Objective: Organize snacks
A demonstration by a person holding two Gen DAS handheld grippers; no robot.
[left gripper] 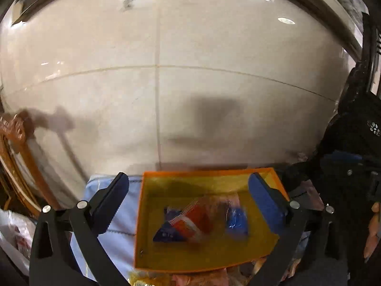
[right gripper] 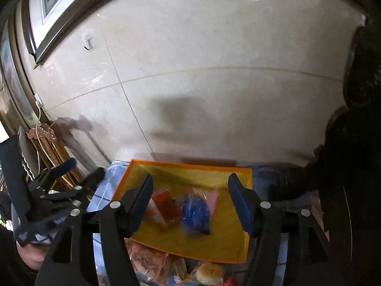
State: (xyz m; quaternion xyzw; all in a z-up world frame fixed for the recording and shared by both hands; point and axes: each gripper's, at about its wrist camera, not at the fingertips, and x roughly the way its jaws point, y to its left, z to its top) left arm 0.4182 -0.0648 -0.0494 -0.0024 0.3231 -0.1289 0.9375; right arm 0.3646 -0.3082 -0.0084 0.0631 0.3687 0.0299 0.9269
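Both wide open, holding nothing: left gripper (left gripper: 188,205), right gripper (right gripper: 190,202). Wrapped snacks (right gripper: 195,214) in orange tray (right gripper: 190,166) at 12 o'clock; probably light, crinkly, slippery; better pinched mid-body

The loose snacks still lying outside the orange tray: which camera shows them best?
The right wrist view: a heap of wrapped snacks lies in front of the orange tray, including a round bun. The left wrist view catches only a blurred strip of them along its bottom edge.
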